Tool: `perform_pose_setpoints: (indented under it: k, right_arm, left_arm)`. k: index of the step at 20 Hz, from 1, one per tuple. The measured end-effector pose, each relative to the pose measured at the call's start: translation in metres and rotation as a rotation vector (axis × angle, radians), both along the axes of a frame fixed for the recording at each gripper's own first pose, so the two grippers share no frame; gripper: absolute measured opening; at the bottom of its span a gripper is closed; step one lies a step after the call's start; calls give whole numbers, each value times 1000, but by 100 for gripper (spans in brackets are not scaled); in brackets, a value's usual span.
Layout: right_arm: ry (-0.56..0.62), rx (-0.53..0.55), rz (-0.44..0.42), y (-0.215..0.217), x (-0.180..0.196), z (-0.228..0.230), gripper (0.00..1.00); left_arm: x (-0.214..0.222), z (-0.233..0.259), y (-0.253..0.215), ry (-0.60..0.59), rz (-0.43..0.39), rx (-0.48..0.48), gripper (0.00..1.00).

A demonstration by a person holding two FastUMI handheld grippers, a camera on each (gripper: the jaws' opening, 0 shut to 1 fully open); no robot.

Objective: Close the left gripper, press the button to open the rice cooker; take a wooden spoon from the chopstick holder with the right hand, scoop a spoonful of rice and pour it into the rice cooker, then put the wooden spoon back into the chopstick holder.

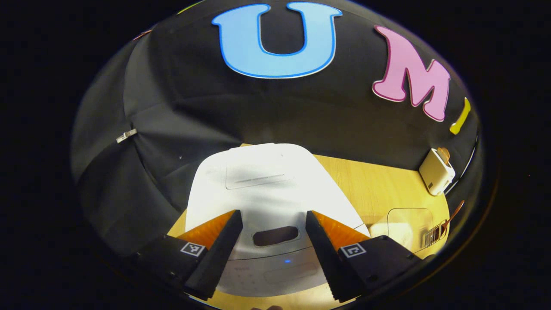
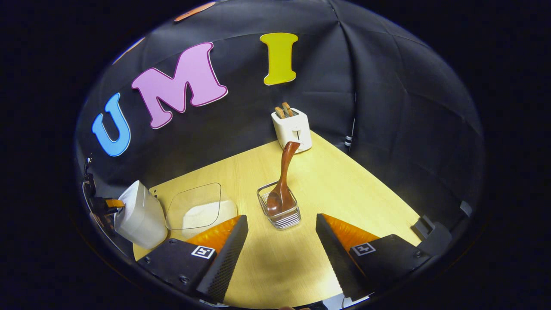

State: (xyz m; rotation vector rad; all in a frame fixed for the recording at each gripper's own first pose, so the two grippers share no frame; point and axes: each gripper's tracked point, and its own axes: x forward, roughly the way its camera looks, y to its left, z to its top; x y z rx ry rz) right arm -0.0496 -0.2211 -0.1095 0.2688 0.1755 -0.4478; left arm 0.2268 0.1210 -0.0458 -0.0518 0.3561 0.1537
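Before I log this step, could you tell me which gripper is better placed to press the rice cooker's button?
Left. The left gripper hangs right over the closed rice cooker, its fingers open either side of the button. The right gripper faces the wooden spoon instead.

rice cooker [image 1: 275, 189]: was plain white, one small blue light
wooden spoon [image 2: 282, 181]: was reddish-brown
chopstick holder [image 2: 282, 217]: was silvery wire
toaster [image 2: 292, 129]: was cream
tabletop [image 2: 344, 189]: was pale wood grain
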Motion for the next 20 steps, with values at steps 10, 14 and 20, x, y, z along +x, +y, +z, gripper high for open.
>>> perform_pose_setpoints:
  k: [10, 14, 20]
  right_arm:
    - [-57, -94, 55, 39, 22, 37, 98]
    - [-116, -167, 77, 65, 35, 69, 98]
    - [-202, -260, 102, 118, 42, 109, 98]
  left_arm:
    - [-38, 54, 4, -213, -18, 69, 97]
    - [-87, 88, -13, -334, -82, 115, 96]
    - [-153, 107, -65, -394, -280, 169, 96]
